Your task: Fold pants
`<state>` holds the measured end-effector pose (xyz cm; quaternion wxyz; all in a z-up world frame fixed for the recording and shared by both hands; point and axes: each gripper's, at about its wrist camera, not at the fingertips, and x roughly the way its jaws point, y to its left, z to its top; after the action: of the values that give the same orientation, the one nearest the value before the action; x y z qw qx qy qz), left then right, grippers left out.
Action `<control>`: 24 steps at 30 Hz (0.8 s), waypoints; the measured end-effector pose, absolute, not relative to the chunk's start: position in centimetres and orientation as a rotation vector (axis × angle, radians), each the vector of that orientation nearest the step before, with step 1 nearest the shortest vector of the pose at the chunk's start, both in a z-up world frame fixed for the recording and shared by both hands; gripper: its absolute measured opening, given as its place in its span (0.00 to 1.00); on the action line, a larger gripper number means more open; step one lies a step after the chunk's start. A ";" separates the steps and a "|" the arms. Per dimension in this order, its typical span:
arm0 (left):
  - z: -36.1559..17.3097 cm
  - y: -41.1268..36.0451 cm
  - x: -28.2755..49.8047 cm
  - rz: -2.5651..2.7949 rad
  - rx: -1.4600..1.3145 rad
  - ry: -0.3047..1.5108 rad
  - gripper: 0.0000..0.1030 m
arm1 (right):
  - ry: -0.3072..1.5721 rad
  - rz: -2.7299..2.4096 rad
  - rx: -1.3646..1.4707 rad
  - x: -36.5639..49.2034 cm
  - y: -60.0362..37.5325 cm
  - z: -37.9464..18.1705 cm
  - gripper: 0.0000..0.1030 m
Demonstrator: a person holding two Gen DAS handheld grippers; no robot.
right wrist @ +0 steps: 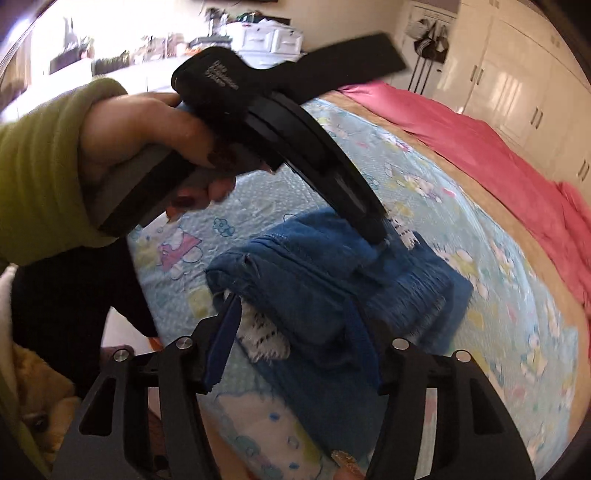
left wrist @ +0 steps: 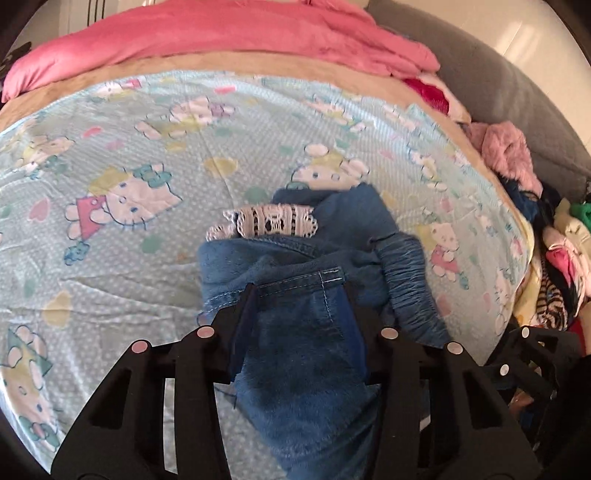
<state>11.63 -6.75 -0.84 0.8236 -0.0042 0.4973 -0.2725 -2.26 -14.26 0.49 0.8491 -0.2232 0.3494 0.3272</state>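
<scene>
The blue denim pants [left wrist: 317,280] with white lace trim [left wrist: 266,221] lie bunched and partly folded on the light blue cartoon-print bedsheet [left wrist: 129,155]. My left gripper [left wrist: 299,295] is open, its fingers straddling a fold of denim near a pocket edge. In the right wrist view the pants [right wrist: 332,280] lie in a thick folded bundle. My right gripper [right wrist: 291,314] is open, its fingers either side of the bundle's near end. The left gripper [right wrist: 380,236], held by a hand in a green sleeve, presses down on the far side of the bundle.
A pink blanket [left wrist: 229,33] lies across the far end of the bed. A heap of mixed clothes [left wrist: 554,236] sits at the bed's right edge by a grey headboard [left wrist: 498,85]. White wardrobes [right wrist: 517,85] stand beyond the bed.
</scene>
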 end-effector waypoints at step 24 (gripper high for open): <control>-1.7 -5.5 11.6 -0.561 -0.058 1.053 0.46 | 0.747 0.864 -0.199 -4.7 -17.3 2.1 0.08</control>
<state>11.58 -5.50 -1.73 0.8268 -0.0275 0.4958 -0.2642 -4.72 -17.27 2.11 0.8367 -0.0941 0.3530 0.4080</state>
